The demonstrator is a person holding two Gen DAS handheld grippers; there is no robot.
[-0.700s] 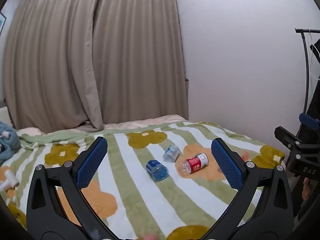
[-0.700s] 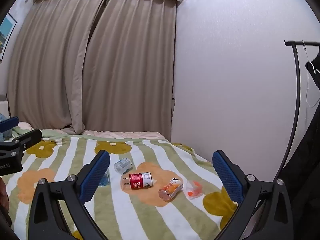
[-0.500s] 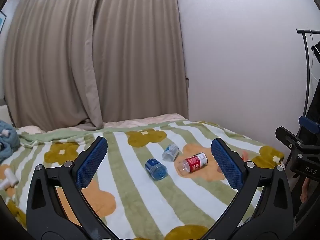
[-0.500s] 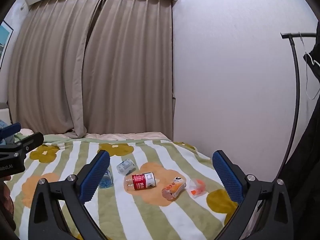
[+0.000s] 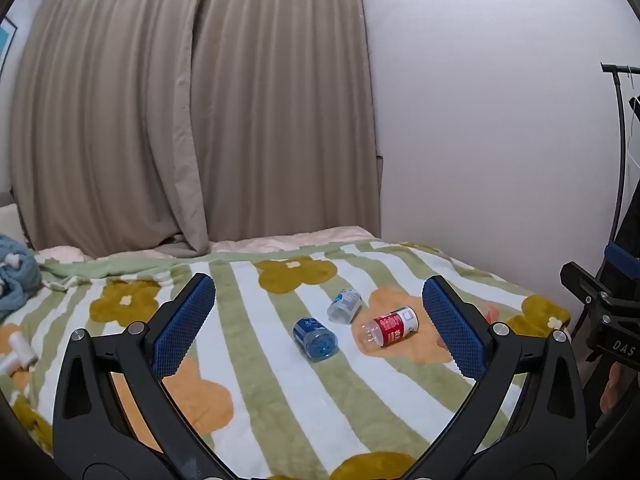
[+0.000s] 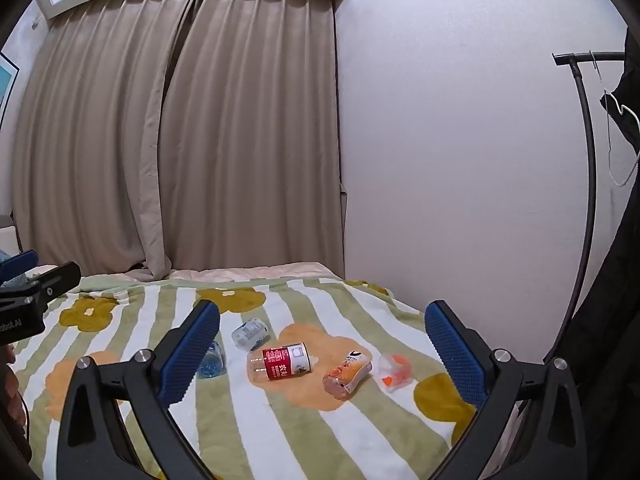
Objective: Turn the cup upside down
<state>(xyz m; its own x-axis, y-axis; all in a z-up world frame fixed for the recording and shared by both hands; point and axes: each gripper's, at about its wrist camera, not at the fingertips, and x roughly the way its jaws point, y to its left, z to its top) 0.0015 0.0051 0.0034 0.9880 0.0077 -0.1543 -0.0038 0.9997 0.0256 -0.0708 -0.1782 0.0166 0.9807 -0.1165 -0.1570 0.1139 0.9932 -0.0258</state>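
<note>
- Beige pleated curtains (image 6: 176,136) and a plain white wall (image 6: 460,140) are backing a bed whose green-and-white striped blanket with flower prints (image 5: 256,376) is serving as the work surface.
- Five small cut-bottle cups are lying on their sides: a blue-labelled clear cup (image 5: 315,339), a pale clear cup (image 5: 344,306), a red-labelled clear cup (image 6: 280,367), an orange-printed cup (image 6: 347,373) and a clear cup with orange bits (image 6: 394,369).
- Left gripper (image 5: 319,326) and right gripper (image 6: 322,354) are hanging above the blanket, jaws spread wide, gripping nothing.
- A black clothes rack (image 6: 584,184) is standing beside the wall.

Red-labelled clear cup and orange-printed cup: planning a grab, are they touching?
Apart. The right wrist view shows a strip of blanket between the red-labelled clear cup and the orange-printed cup.
</note>
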